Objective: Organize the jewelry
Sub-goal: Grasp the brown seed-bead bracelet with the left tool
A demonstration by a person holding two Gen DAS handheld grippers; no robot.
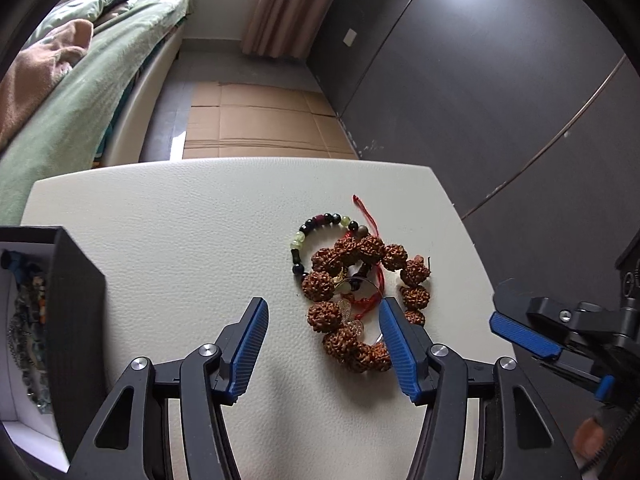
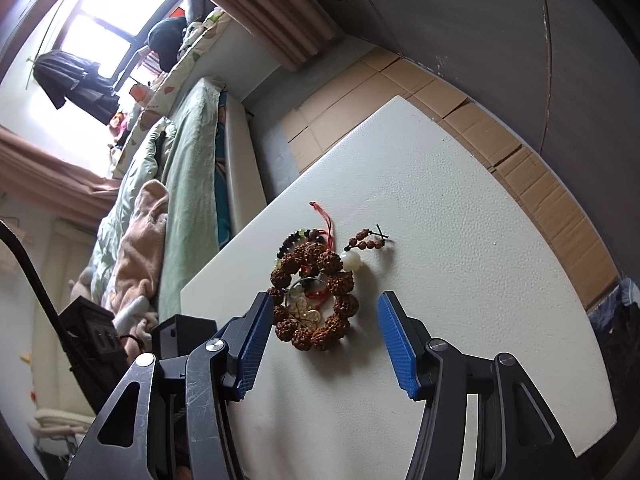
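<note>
A pile of jewelry lies on the white table (image 1: 180,220): a bracelet of big brown rough beads (image 1: 344,340), a bracelet of dark and pale green beads (image 1: 316,224), a red cord (image 1: 366,208) and a small gold and clear piece. My left gripper (image 1: 324,316) is open, low over the table, its right finger beside the pile. In the right wrist view the pile (image 2: 316,292) sits between the fingers of my open right gripper (image 2: 324,312). The right gripper also shows in the left wrist view (image 1: 520,332), to the pile's right.
A black box with a white lining (image 1: 52,320) stands at the table's left edge and holds several beaded pieces. A bed with green bedding (image 1: 80,100) lies beyond to the left. Cardboard (image 1: 256,120) covers the floor. A dark wardrobe wall (image 1: 500,80) stands on the right.
</note>
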